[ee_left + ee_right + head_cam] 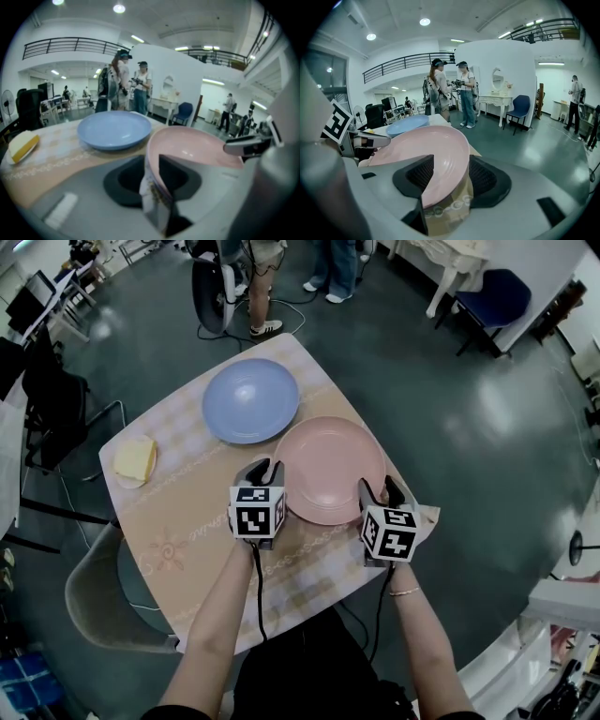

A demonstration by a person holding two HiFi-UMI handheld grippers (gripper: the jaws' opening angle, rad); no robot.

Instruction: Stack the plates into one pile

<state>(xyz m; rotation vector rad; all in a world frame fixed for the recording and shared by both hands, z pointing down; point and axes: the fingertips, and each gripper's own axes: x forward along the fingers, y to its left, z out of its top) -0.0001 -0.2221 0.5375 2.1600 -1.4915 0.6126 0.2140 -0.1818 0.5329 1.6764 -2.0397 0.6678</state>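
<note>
A: Biggest thing first?

B: Worktop (187, 521), square, under a tan patterned cloth, one corner pointing away. Grey chair (103, 606) tucked against the near left edge. Two people (337, 268) standing on the shiny floor past the far corner.

A: And on the cloth?

B: Blue plate (250, 399) toward the far corner, lying flat. Pink plate (328, 470) nearer and to the right of it, toward the worktop's right corner. Rims very close together; touching or not, impossible to tell. Not yet stacked: two plates side by side.

A: Where are the hand-held grippers?

B: Left hand-held gripper (265, 468) at the pink plate's left rim, right hand-held gripper (379, 488) at its right rim, so one on each side. Marker cubes turned up toward the head view.

A: Pinching anything?

B: Left: jaws parted by a narrow gap, with the pink rim standing upright in that gap, loose rather than squeezed by the look of it. Right: jaws spread wide, with the pink rim lying across the opening between the two dark pads and a strip of patterned cloth showing just beneath. Blue plate visible beyond the pink one in both gripper views.

A: Smallest?

B: Yellow block (134, 458) on something white, near the worktop's left corner, well apart from both plates and both grippers.
</note>
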